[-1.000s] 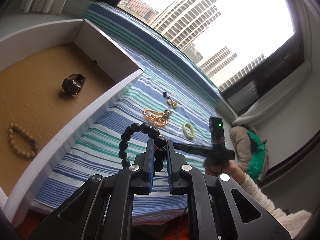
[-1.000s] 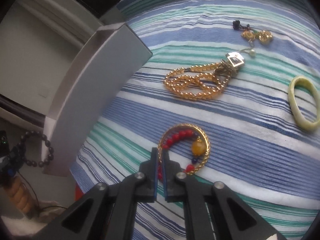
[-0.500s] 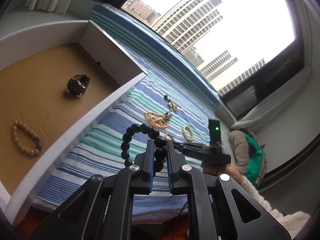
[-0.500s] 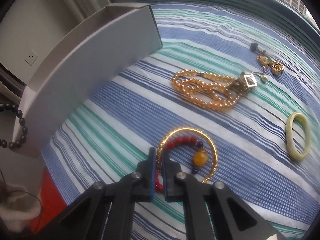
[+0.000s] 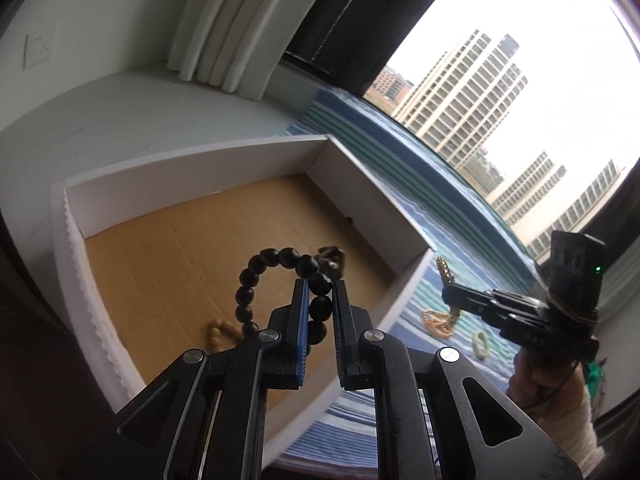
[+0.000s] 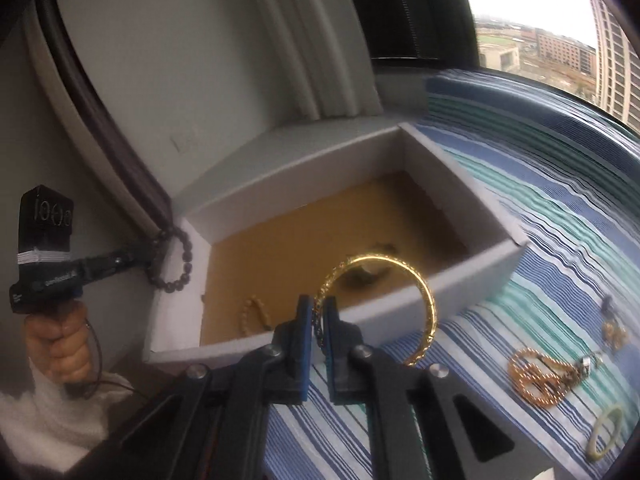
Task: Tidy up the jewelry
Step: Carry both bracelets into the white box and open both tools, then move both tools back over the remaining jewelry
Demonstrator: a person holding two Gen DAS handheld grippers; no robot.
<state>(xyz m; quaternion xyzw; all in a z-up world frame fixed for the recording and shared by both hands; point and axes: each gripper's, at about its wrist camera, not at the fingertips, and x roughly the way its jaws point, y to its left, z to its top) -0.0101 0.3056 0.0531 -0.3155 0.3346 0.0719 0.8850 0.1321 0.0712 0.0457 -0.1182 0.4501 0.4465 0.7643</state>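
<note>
My left gripper is shut on a black bead bracelet and holds it above the white box with a brown floor. It also shows in the right wrist view at the box's left corner. My right gripper is shut on a gold bangle, lifted over the box's near wall. In the box lie a dark watch and a tan bead bracelet.
On the striped cloth to the right lie a gold bead chain, a pale green ring and small earrings. A wall, curtain and window stand behind the box.
Both grippers have lifted and swung left toward the box. The gold bangle has come off the cloth in my right gripper. The black bracelet now hangs over the box.
</note>
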